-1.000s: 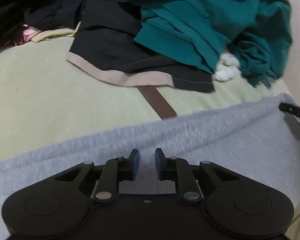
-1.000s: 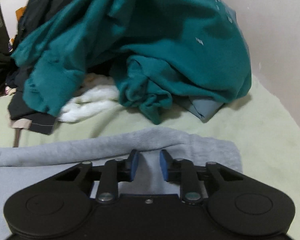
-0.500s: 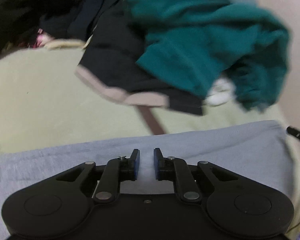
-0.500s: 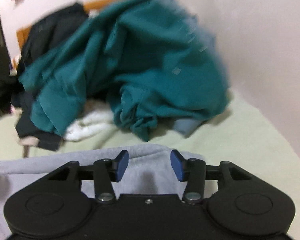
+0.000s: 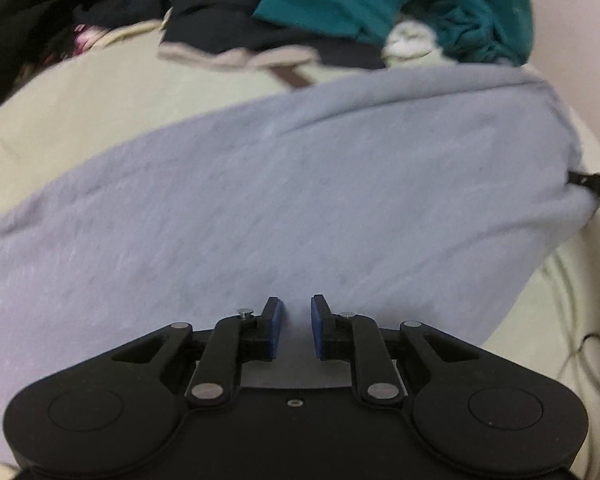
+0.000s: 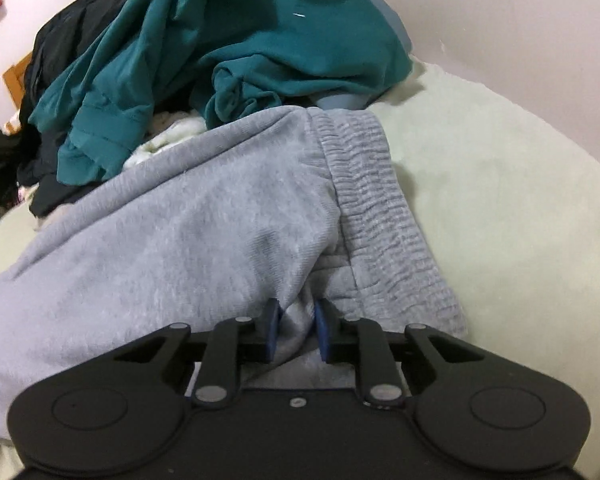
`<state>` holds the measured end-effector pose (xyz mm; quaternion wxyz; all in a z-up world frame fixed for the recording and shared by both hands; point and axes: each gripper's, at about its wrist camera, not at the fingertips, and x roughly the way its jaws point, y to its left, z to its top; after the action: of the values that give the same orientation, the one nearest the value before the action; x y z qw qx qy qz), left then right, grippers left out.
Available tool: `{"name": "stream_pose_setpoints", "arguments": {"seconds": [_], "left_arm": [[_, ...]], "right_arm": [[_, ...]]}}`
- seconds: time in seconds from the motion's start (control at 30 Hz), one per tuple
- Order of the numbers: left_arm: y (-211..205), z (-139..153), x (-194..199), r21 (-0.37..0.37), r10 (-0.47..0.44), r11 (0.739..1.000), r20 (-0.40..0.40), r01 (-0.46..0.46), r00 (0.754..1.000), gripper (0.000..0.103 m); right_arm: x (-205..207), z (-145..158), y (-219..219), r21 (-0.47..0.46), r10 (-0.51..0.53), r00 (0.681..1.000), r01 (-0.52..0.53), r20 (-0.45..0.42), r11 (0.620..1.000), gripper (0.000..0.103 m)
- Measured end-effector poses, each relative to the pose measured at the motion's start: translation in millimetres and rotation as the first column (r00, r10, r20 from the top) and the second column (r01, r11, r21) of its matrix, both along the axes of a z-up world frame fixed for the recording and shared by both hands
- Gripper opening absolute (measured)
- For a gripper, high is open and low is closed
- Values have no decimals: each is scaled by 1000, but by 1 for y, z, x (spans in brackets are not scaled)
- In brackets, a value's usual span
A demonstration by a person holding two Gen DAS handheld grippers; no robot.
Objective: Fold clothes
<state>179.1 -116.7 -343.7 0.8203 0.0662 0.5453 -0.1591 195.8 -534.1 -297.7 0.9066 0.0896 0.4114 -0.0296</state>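
Lying across the pale green bed [image 6: 500,200], the grey fleece sweatpants [image 6: 180,240] are soft and fuzzy, with a ribbed, gathered waistband [image 6: 380,208] at right. The right gripper [image 6: 293,326] tilts down, its fingers closing on bunched fleece. The left gripper [image 5: 294,330] points steeply down, fingers narrow, fleece between them. Teal clothes [image 6: 240,40] are heaped beyond.

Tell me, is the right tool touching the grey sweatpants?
Touching. The right wrist view shows the right tool closing, with a bunched fold of the grey sweatpants between its blue pads.
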Motion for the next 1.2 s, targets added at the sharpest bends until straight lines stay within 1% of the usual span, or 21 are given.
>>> {"name": "stream_pose_setpoints", "arguments": {"seconds": [0.07,0.13,0.17,0.2,0.23,0.27,0.33,0.37,0.4,0.43,0.5,0.57,0.6,0.67,0.7,0.77,0.83,0.93,1.1,1.13,1.2], "left_arm": [[6,-3,-3,19,-12,1000,6,12,1000,20],[12,-2,-2,2,14,1000,-1,-14,1000,20],[15,2,0,-12,32,999,-7,-33,999,20],[17,5,2,-24,48,999,-11,-48,999,20],[17,9,1,-36,57,998,-4,-57,998,20],[18,17,2,-64,68,996,10,-67,998,20],[18,28,1,-122,72,990,39,-67,997,22],[15,35,2,-164,74,984,63,-63,995,25],[12,38,3,-187,77,980,73,-63,994,33],[7,39,5,-198,83,978,73,-67,994,35],[-2,35,9,-210,93,974,60,-79,994,36],[-12,29,14,-215,92,973,37,-82,995,37],[-16,27,15,-208,92,975,29,-84,995,39],[-25,18,18,-186,92,978,3,-90,996,43],[-28,13,19,-176,94,980,-10,-94,996,43],[-29,8,22,-175,105,979,-24,-108,994,45],[-26,0,25,-191,131,972,-51,-138,990,46],[-25,-4,26,-195,143,969,-64,-153,988,47],[-28,-7,26,-186,144,971,-54,-151,988,48],[-27,-8,26,-189,146,970,-54,-153,988,48],[-26,-10,24,-197,150,968,-54,-158,987,48]], "right_arm": [[0,1,-1,9,-7,1000,7,-1,1000,16],[-1,3,-1,18,-15,1000,15,1,1000,17],[-5,9,0,19,-21,1000,21,12,1000,22],[-10,17,0,26,-33,999,32,27,999,27],[-19,26,-3,53,-61,997,58,51,997,45],[-28,31,-6,86,-89,994,83,68,993,56],[-45,38,-14,173,-142,986,126,85,977,66],[-59,38,-21,274,-188,979,160,80,948,69],[-65,35,-23,317,-213,975,181,68,931,71],[-72,30,-26,365,-240,969,206,51,908,77],[-87,9,-32,485,-307,952,267,4,833,80],[-94,-13,-40,596,-376,927,308,-12,741,81],[-96,-25,-43,643,-407,914,320,-15,696,81],[-94,-42,-47,703,-449,893,339,-31,625,82],[-92,-52,-49,751,-469,883,331,-32,572,82],[-86,-62,-50,781,-479,877,310,-16,542,84],[-75,-69,-51,791,-476,880,294,-4,536,85],[-54,-73,-55,815,-474,881,266,12,515,90],[-21,-69,-56,783,-452,892,259,30,565,96],[-15,-68,-56,783,-459,888,263,32,564,101],[-10,-66,-56,789,-478,878,269,35,552,103]]}}
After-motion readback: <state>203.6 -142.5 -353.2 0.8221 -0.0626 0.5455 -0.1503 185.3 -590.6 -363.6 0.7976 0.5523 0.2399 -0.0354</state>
